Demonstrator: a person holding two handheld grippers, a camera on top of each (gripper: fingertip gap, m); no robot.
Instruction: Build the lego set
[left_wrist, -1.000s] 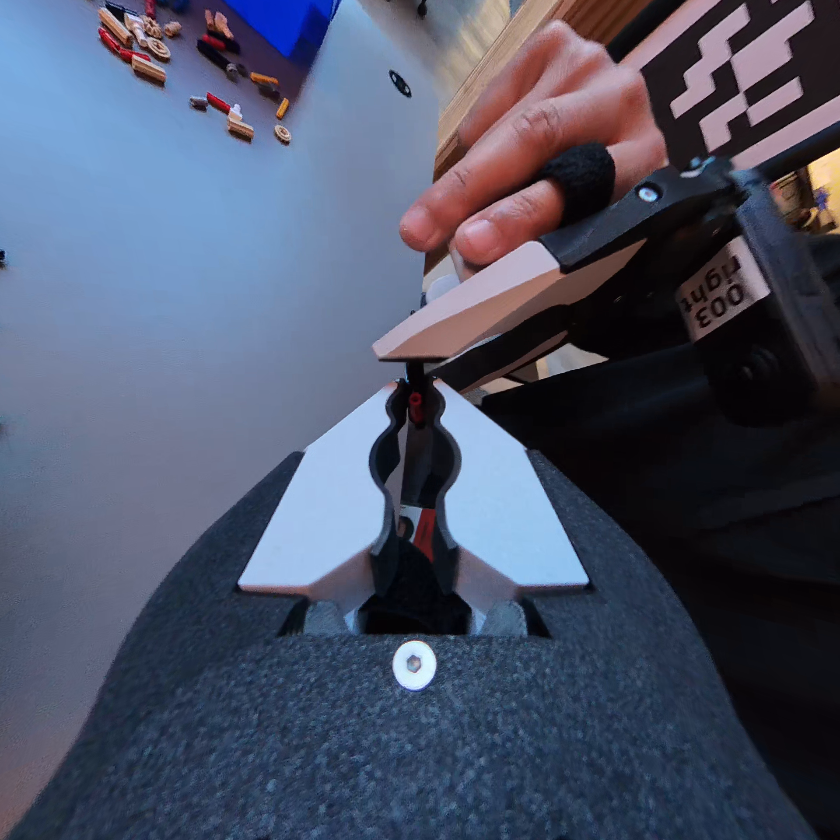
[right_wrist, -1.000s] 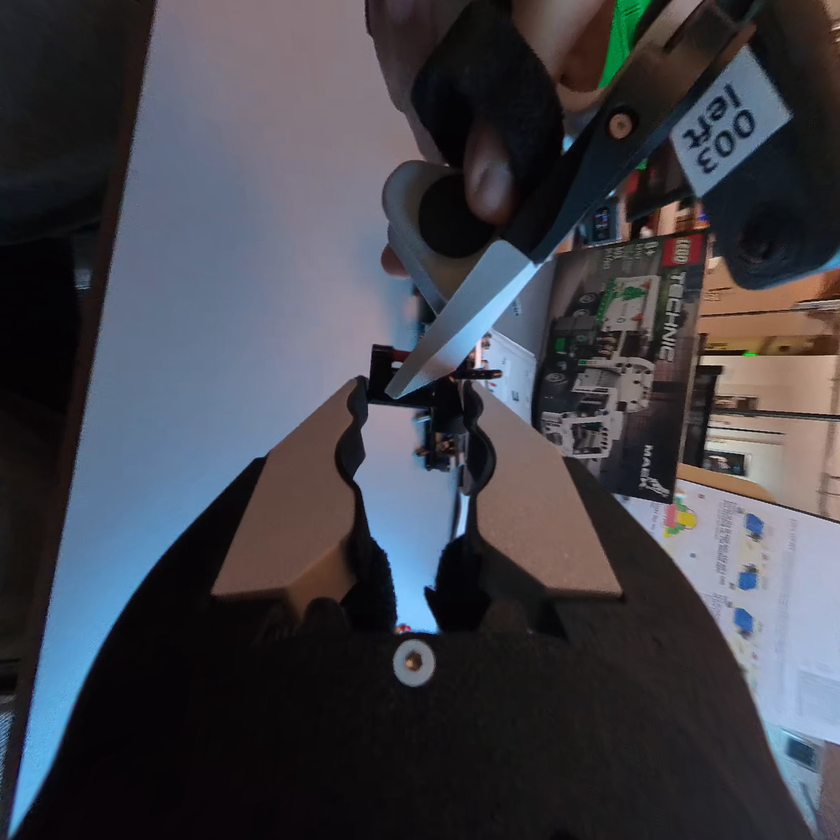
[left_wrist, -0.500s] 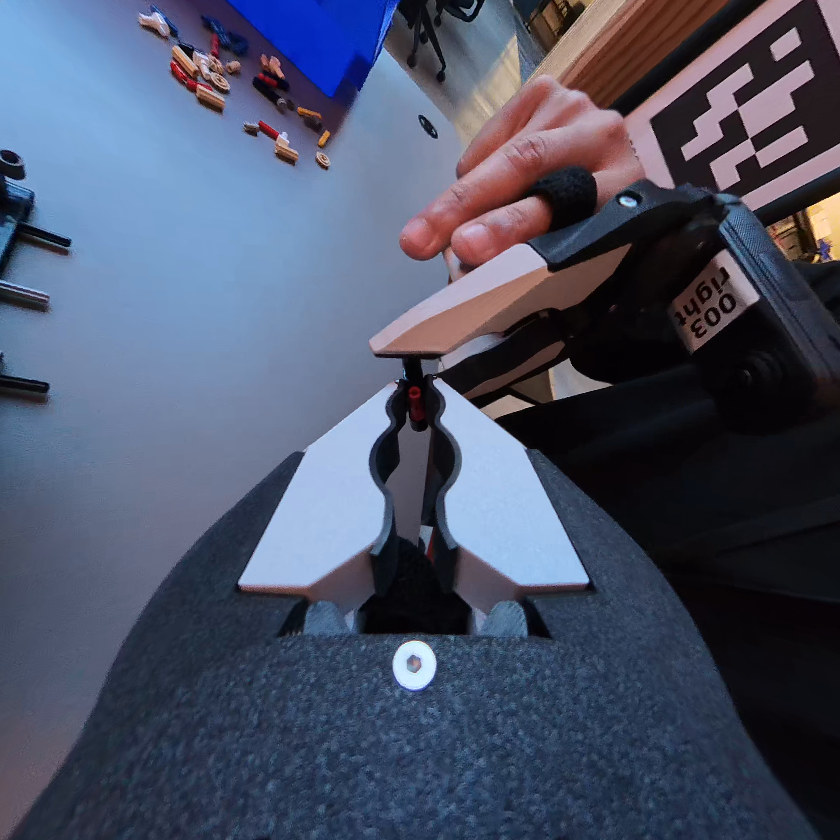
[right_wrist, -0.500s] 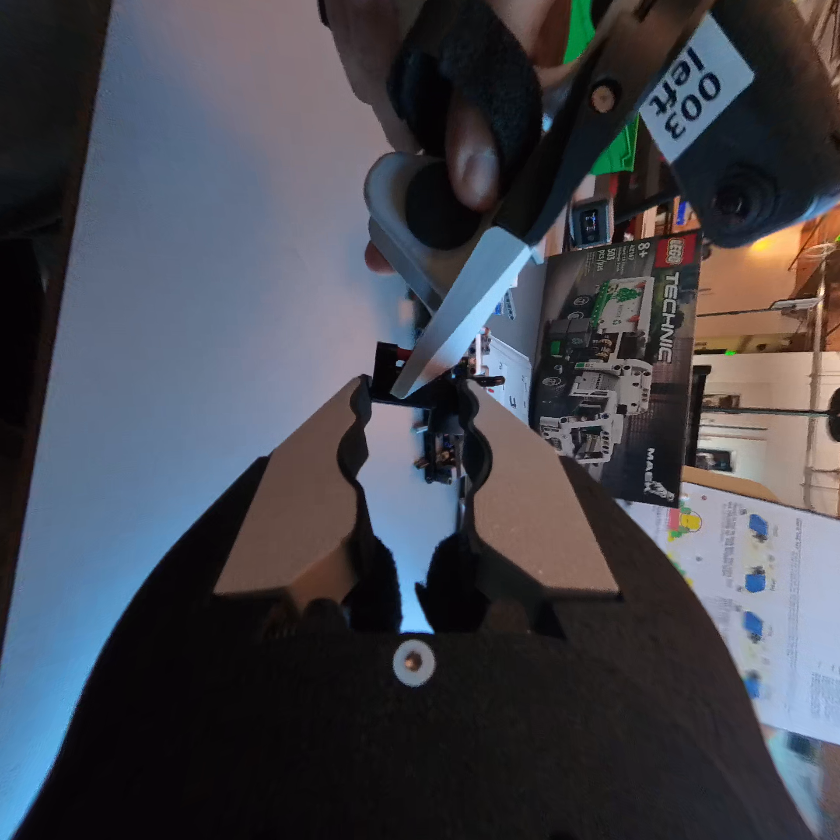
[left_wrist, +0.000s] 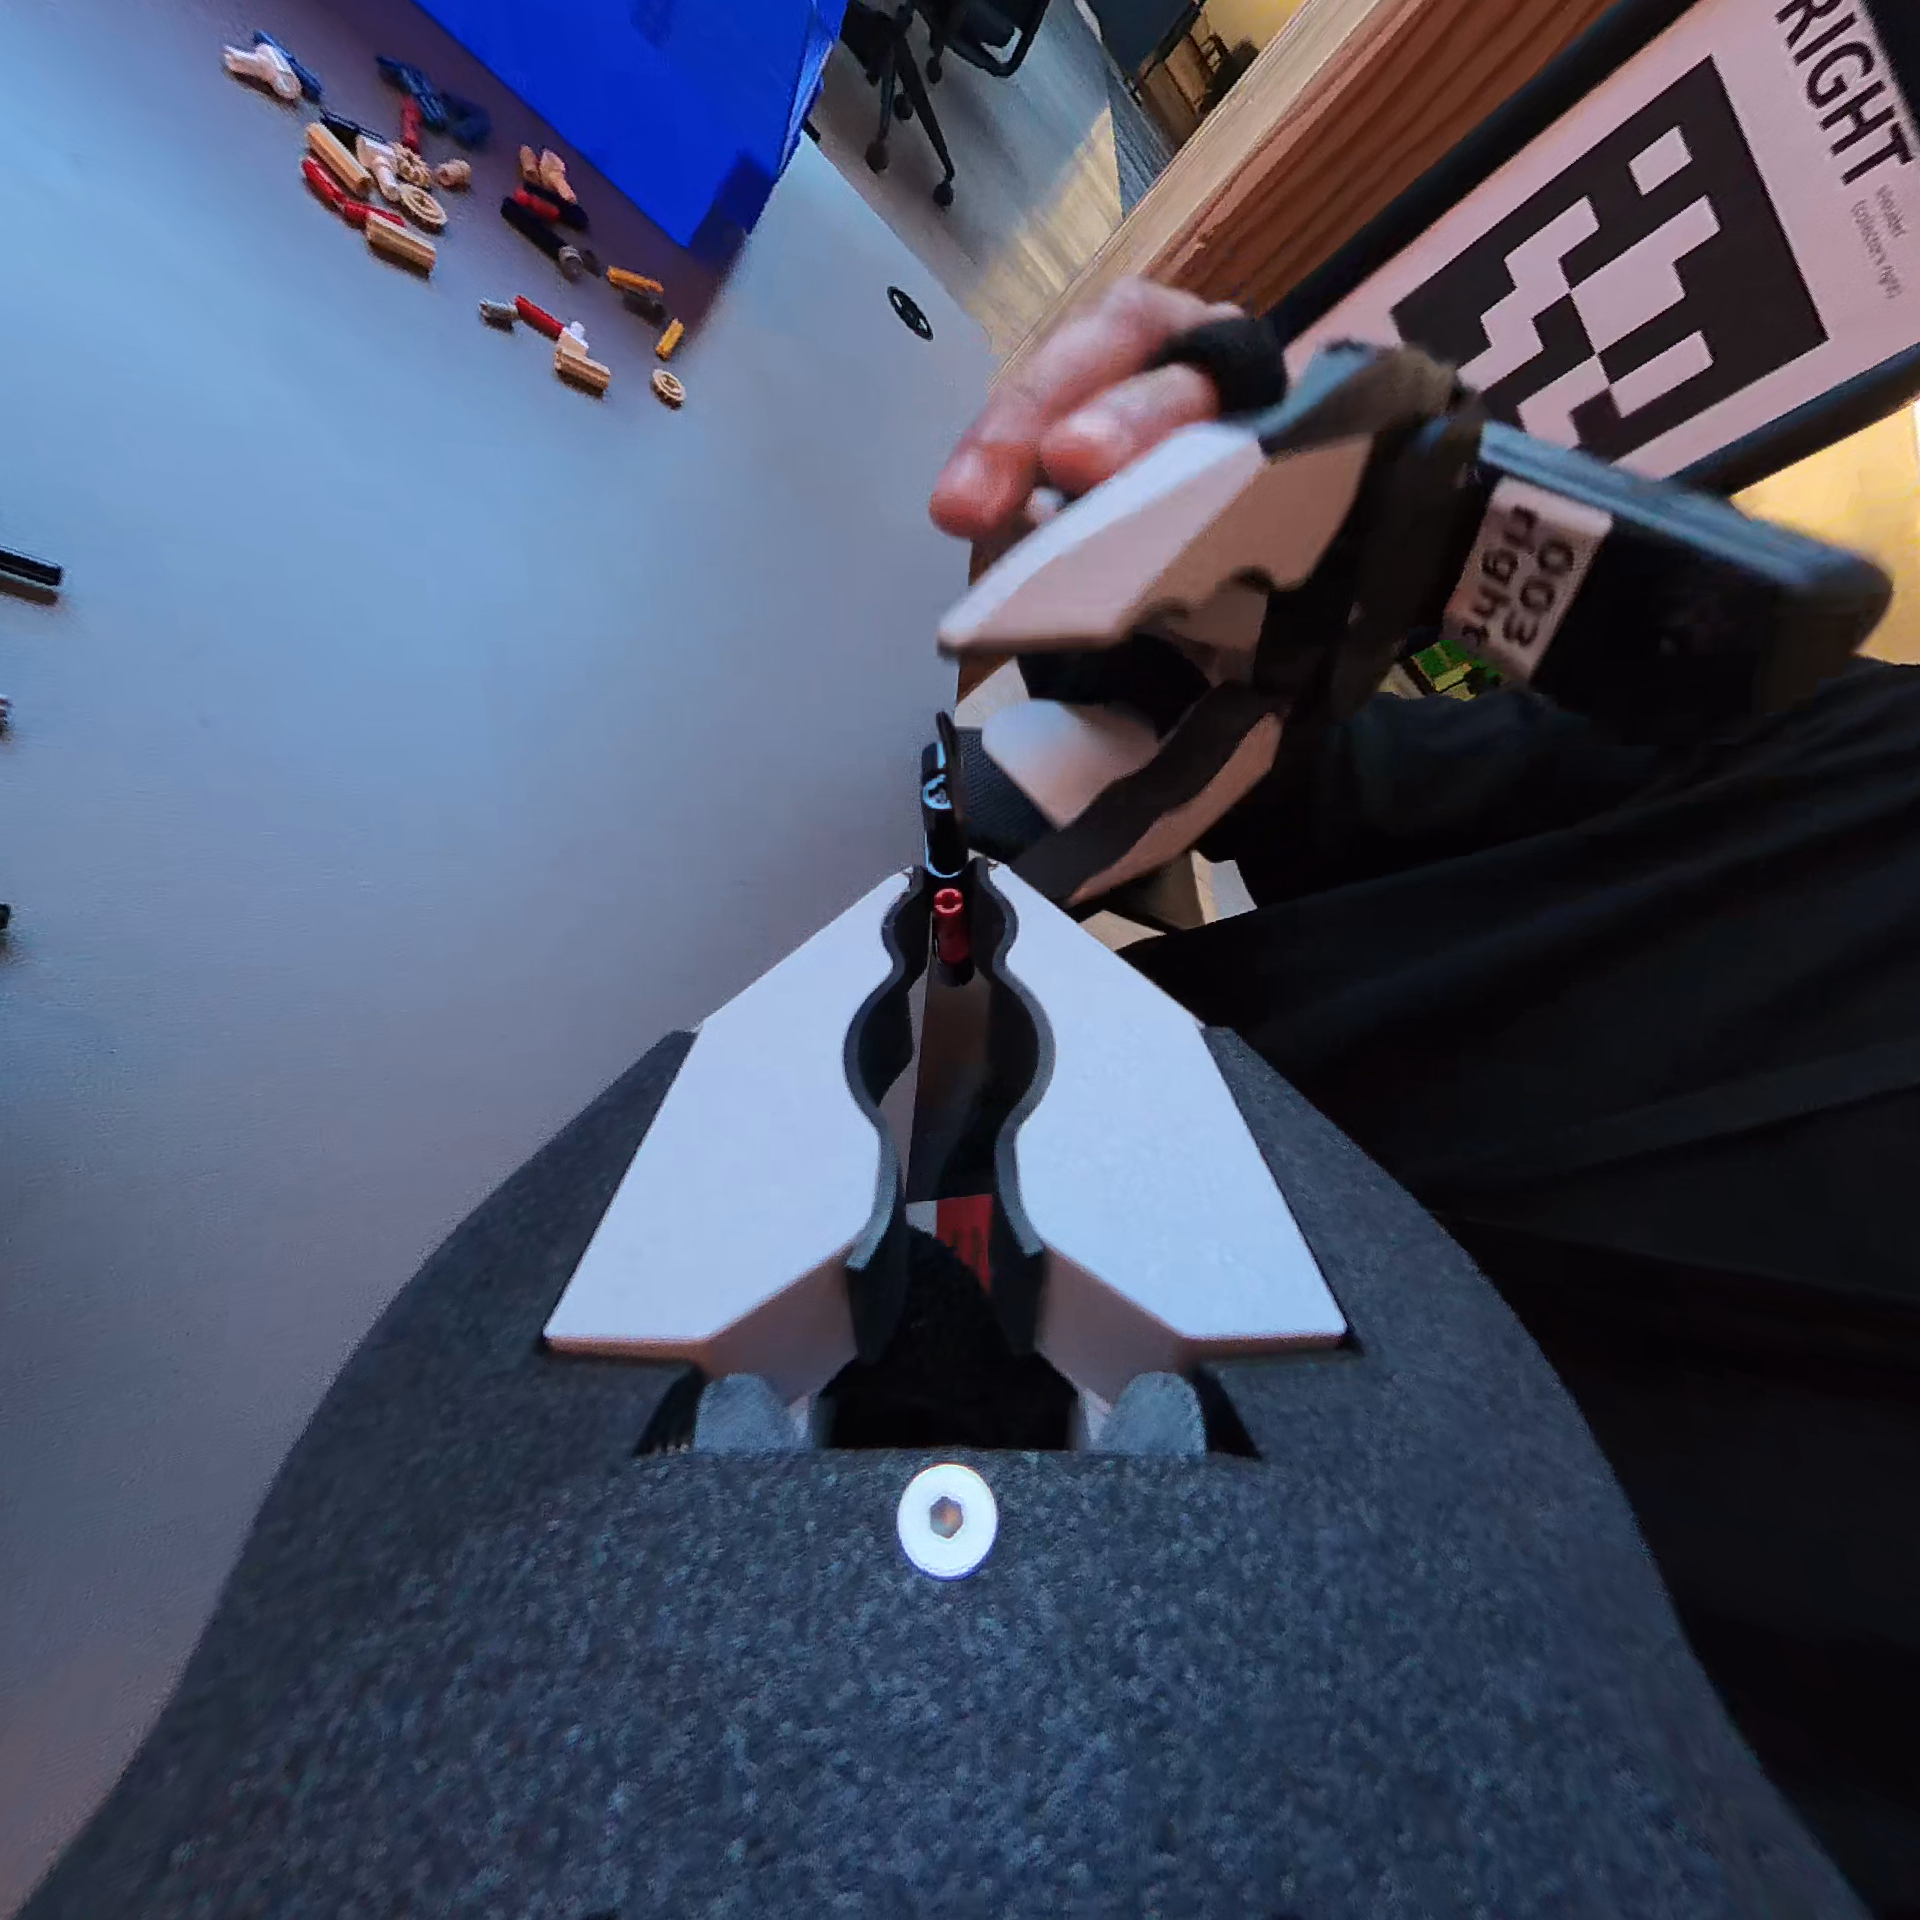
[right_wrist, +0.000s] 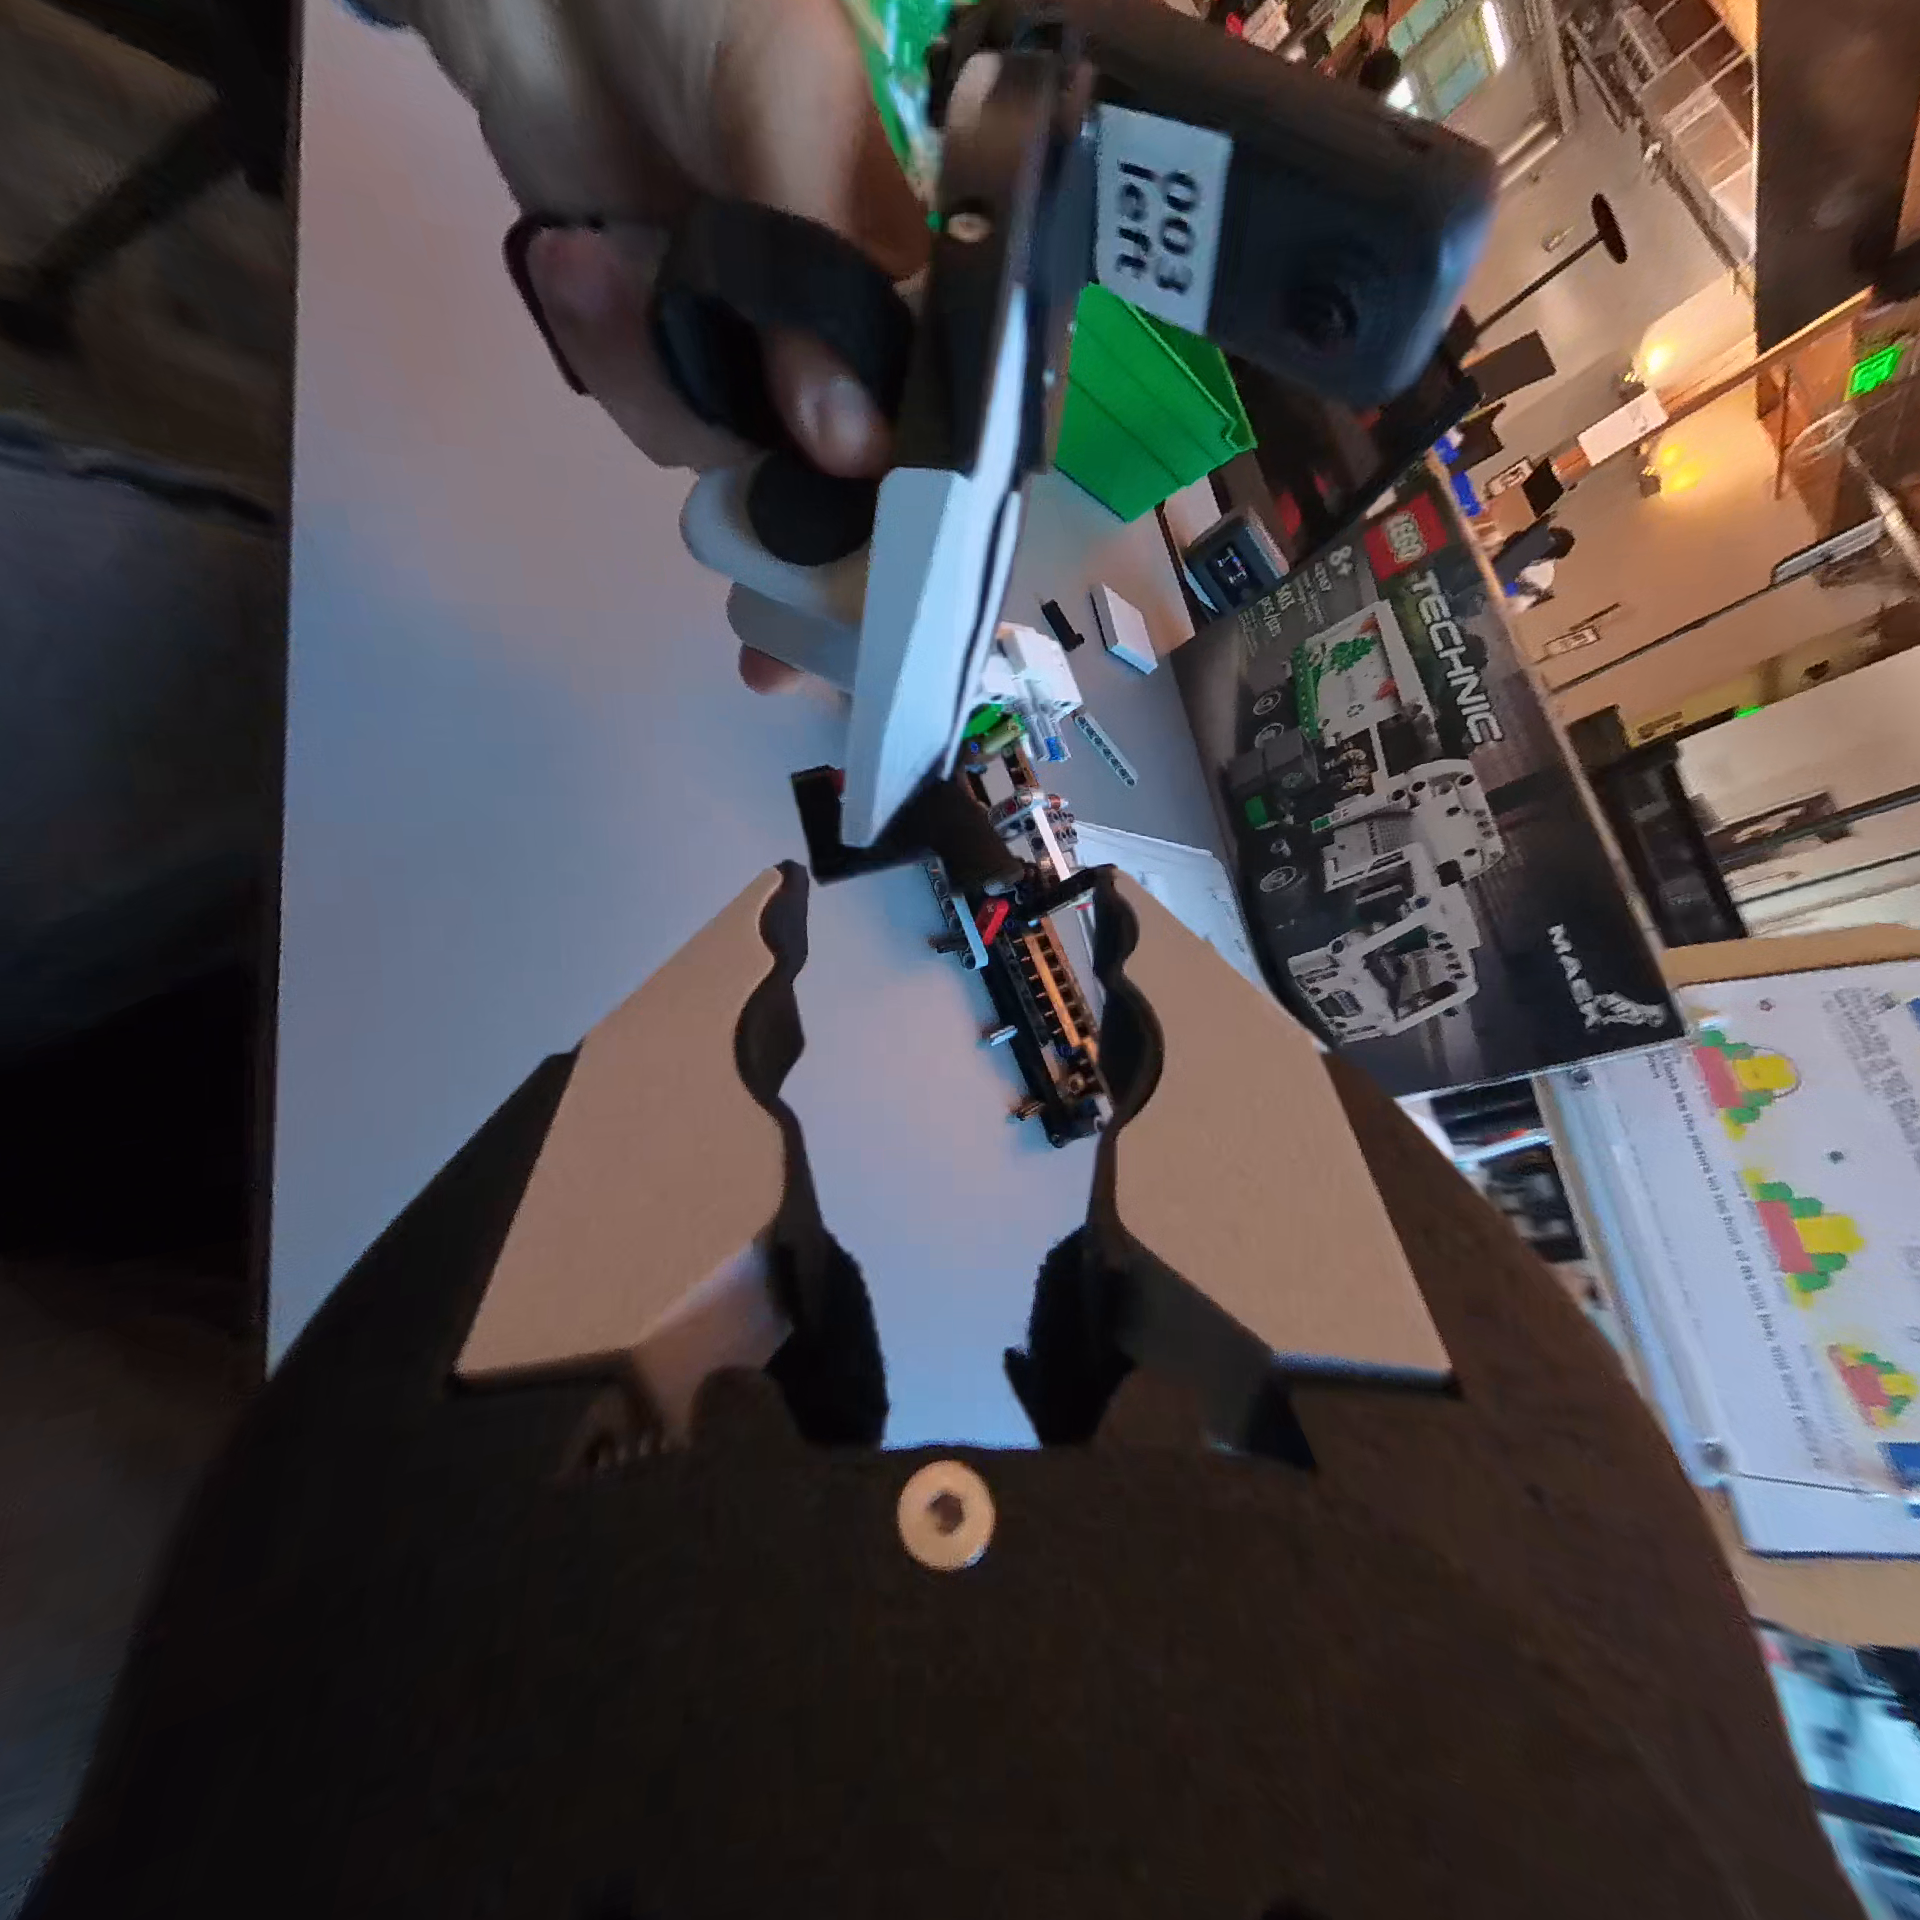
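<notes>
My left gripper (left_wrist: 948, 883) is shut on a small black Lego piece (left_wrist: 943, 821) with a red pin (left_wrist: 948, 925) between the fingertips. In the right wrist view the left gripper (right_wrist: 883, 821) comes down from above, held off the white table, with the black L-shaped piece (right_wrist: 821, 831) sticking out at its tip. My right gripper (right_wrist: 951, 883) is open and empty, its tips just below that piece and apart from it. It also shows in the left wrist view (left_wrist: 971, 691), open, above and right of the piece. A partly built black assembly (right_wrist: 1039, 997) lies on the table beyond.
Several loose tan, red and black pieces (left_wrist: 468, 208) lie by a blue bin (left_wrist: 644, 94). A Lego box (right_wrist: 1403, 831), a green bin (right_wrist: 1143, 416) and an instruction sheet (right_wrist: 1766, 1247) stand at the right. A person's hands hold both grippers. Both grippers' tips are close together, under 4 cm apart.
My right gripper has opened, let go of the black piece and drawn back from it. The left gripper keeps its hold on the piece.
</notes>
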